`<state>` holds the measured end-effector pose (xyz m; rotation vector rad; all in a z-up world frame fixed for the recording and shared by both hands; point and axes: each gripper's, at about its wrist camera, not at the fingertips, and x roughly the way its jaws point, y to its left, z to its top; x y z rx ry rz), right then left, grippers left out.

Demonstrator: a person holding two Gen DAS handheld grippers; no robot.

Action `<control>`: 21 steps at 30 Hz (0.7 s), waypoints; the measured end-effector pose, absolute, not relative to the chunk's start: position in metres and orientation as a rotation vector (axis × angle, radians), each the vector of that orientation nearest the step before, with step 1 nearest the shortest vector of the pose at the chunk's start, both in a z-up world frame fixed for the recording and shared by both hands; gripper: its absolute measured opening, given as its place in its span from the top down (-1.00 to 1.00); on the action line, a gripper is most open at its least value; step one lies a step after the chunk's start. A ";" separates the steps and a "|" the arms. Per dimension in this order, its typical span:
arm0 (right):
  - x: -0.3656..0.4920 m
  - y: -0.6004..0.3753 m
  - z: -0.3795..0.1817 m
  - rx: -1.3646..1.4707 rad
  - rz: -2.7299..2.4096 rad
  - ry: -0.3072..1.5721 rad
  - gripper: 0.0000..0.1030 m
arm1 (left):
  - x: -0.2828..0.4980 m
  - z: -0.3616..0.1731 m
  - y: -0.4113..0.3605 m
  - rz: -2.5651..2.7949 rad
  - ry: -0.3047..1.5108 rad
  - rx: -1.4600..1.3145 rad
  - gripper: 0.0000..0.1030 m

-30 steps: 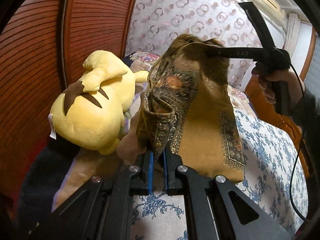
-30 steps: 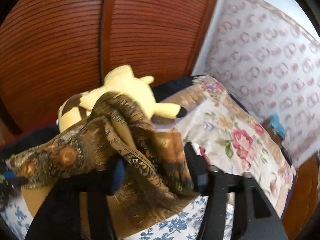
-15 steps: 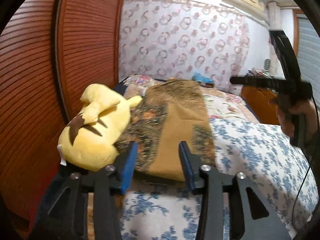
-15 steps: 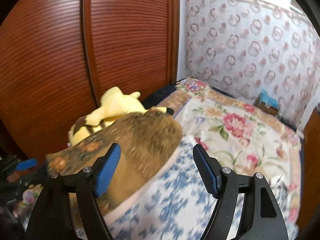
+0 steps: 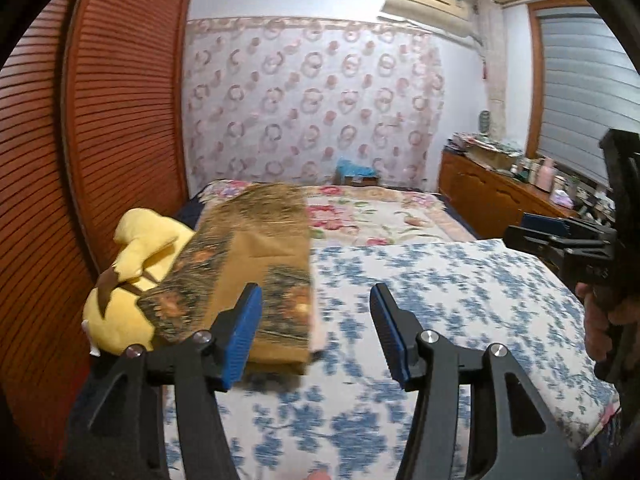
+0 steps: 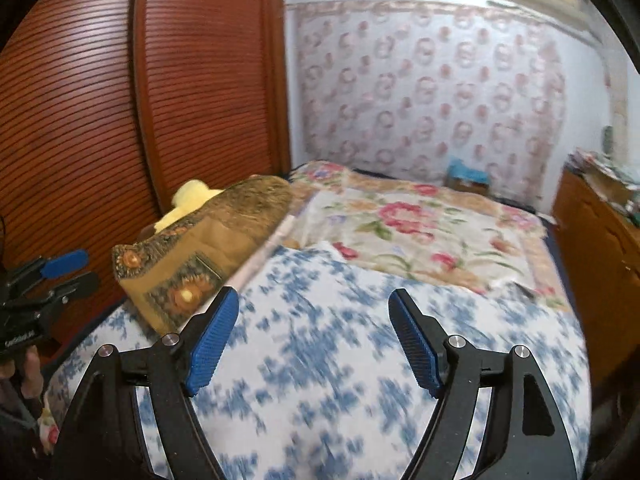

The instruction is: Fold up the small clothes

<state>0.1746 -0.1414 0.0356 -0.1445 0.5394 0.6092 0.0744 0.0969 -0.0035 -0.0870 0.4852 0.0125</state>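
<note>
A folded brown patterned cloth [image 5: 256, 264] lies on the left side of the bed, leaning partly on a yellow plush toy [image 5: 132, 276]. It also shows in the right wrist view [image 6: 208, 248]. My left gripper [image 5: 316, 336] is open and empty, just in front of the cloth's near edge. My right gripper [image 6: 312, 344] is open and empty over the blue-flowered sheet [image 6: 360, 360], to the right of the cloth. The right gripper also shows at the right edge of the left wrist view [image 5: 560, 236].
A wooden slatted wardrobe [image 5: 100, 120] stands along the left of the bed. A rose-patterned blanket [image 6: 420, 224] covers the far half of the bed. A wooden dresser [image 5: 500, 196] with small items stands at the right.
Both grippers let go of the cloth and opened. The cloth now lies folded on the bed by the plush toy. Both grippers have pulled back and to the right.
</note>
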 end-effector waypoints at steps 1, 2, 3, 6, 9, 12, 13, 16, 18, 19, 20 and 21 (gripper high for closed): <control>0.167 -0.148 0.037 -0.140 0.594 0.529 -0.54 | 0.074 -0.001 0.090 0.001 0.483 -0.081 -0.06; 0.157 -0.158 0.041 -0.129 0.570 0.513 -0.54 | 0.073 0.002 0.084 -0.008 0.480 -0.075 -0.06; 0.151 -0.164 0.043 -0.118 0.553 0.503 -0.54 | 0.072 0.005 0.079 -0.015 0.477 -0.071 -0.06; 0.125 -0.189 0.055 -0.085 0.502 0.453 -0.54 | 0.066 0.015 0.064 -0.023 0.461 -0.056 -0.06; 0.107 -0.206 0.065 -0.065 0.463 0.419 -0.54 | 0.060 0.027 0.050 -0.035 0.445 -0.044 -0.06; 0.090 -0.222 0.073 -0.068 0.405 0.392 -0.54 | 0.054 0.036 0.039 -0.041 0.430 -0.030 -0.07; 0.086 -0.227 0.075 -0.062 0.396 0.384 -0.54 | 0.053 0.039 0.036 -0.037 0.429 -0.025 -0.07; 0.075 -0.239 0.078 -0.052 0.361 0.362 -0.54 | 0.049 0.044 0.030 -0.047 0.428 -0.023 -0.07; 0.073 -0.242 0.079 -0.049 0.354 0.359 -0.54 | 0.049 0.046 0.028 -0.048 0.431 -0.022 -0.07; 0.072 -0.244 0.079 -0.048 0.352 0.357 -0.54 | 0.047 0.046 0.027 -0.036 0.427 -0.017 -0.07; 0.070 -0.245 0.079 -0.049 0.351 0.356 -0.54 | 0.047 0.046 0.026 -0.024 0.422 -0.009 -0.07; 0.070 -0.245 0.079 -0.051 0.349 0.354 -0.54 | 0.047 0.047 0.024 -0.009 0.419 0.002 -0.07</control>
